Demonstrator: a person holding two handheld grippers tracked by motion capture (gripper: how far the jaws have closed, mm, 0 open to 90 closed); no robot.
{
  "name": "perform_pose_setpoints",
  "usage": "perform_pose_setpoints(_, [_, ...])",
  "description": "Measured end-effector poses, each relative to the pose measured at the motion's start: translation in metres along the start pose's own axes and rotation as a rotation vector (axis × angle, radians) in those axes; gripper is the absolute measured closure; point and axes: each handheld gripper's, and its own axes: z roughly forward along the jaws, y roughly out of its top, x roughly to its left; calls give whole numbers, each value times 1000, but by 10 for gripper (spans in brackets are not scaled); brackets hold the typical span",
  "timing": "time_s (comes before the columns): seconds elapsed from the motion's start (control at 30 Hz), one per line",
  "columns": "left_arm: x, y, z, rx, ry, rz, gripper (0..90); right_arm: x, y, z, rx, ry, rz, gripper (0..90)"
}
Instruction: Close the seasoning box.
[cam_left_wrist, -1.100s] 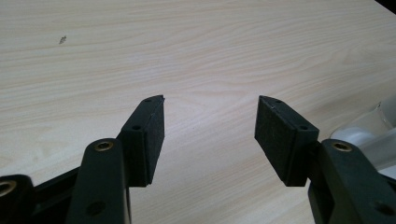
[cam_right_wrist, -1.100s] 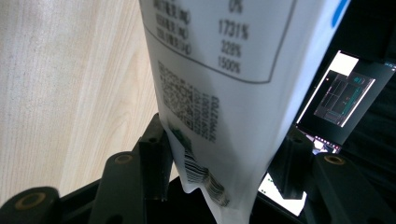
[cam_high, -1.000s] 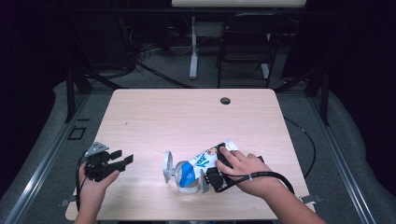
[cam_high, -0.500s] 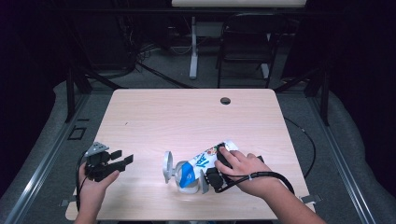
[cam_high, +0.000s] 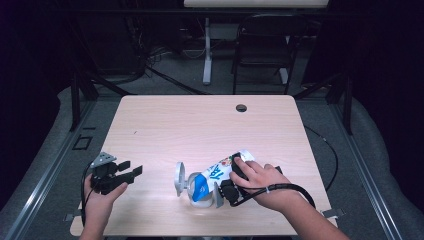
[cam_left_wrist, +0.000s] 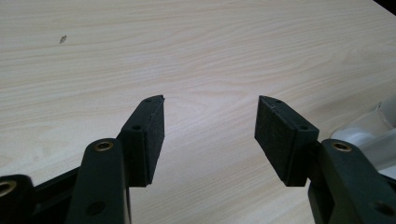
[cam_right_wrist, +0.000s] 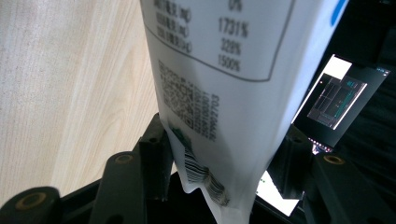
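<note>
A white pouch (cam_high: 220, 172) with blue and coloured print lies tilted on the near part of the wooden table (cam_high: 200, 125). Its lower end rests against a clear round container (cam_high: 181, 179) that lies on its side. My right gripper (cam_high: 222, 189), under the person's right hand, is shut on the pouch. In the right gripper view the pouch (cam_right_wrist: 219, 70) with its printed table and code stands between both pads of my right gripper (cam_right_wrist: 224, 133). My left gripper (cam_high: 131, 169) rests open at the near left, apart from the pouch. Nothing lies between the pads of my left gripper (cam_left_wrist: 210, 121).
A dark cable hole (cam_high: 241, 108) sits near the table's far edge. A chair (cam_high: 260, 50) and table legs stand beyond it in the dark. The clear container's edge (cam_left_wrist: 373, 128) shows to the right of the left gripper. A lit screen (cam_right_wrist: 336, 102) glows behind the pouch.
</note>
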Motion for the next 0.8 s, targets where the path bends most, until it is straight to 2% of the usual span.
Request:
perform_pose_setpoints(0.23, [0,0,0,13,-2,4,431,0,0,0,0,-2,-4,485])
perform_pose_setpoints(0.5, [0,-1,1,-4,1,-5,431,0,0,0,0,0,-6,485])
perform_pose_setpoints(0.8, [1,-1,1,0,0,-4,431,0,0,0,-1,-3,-7,486])
